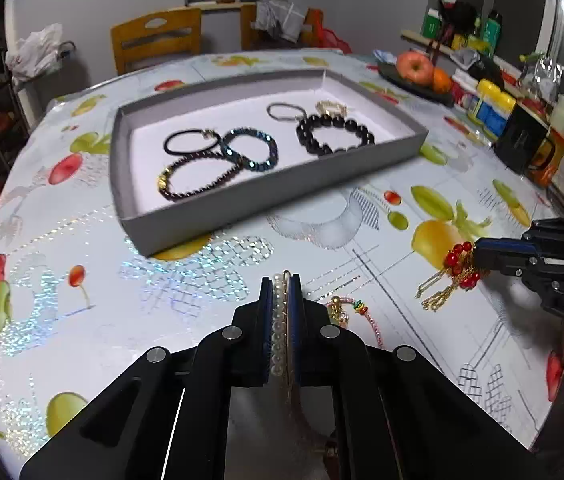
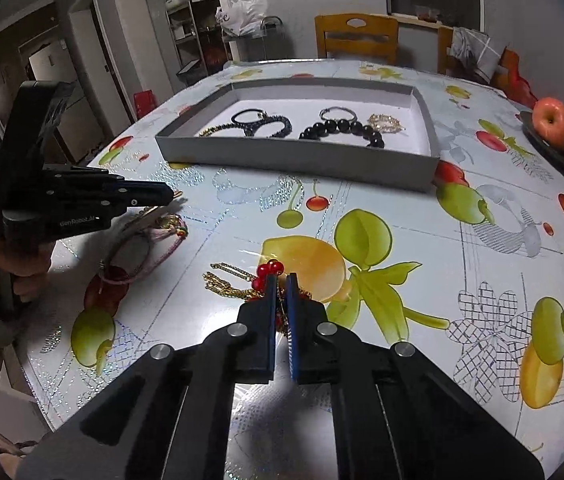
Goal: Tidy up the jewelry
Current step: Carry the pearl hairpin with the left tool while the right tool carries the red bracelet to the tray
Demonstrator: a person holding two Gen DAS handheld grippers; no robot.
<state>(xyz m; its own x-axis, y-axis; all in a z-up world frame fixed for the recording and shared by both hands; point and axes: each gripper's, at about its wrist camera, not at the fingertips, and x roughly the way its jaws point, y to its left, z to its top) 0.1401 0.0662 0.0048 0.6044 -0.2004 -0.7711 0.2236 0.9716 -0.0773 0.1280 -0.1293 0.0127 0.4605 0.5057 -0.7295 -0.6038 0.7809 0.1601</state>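
A grey tray [image 1: 265, 196] [image 2: 294, 162] on the fruit-print table holds several bracelets, among them a black bead bracelet [image 1: 334, 134] [image 2: 342, 130]. My left gripper [image 1: 282, 280] [image 2: 169, 194] is shut on a white pearl bracelet [image 1: 278, 320], just above the table in front of the tray. My right gripper [image 2: 280, 280] [image 1: 476, 256] is shut on a red-bead and gold-chain piece [image 2: 265, 276] [image 1: 456, 270], whose chain trails on the table. A pink cord bracelet [image 1: 362, 312] [image 2: 141, 256] lies on the table beside the left gripper.
A plate with an apple and an orange [image 1: 422, 72] [image 2: 562, 132] sits at the table's right edge. Jars and a black mug [image 1: 522, 144] stand beyond it. Wooden chairs [image 1: 157, 38] [image 2: 356, 38] stand behind the table.
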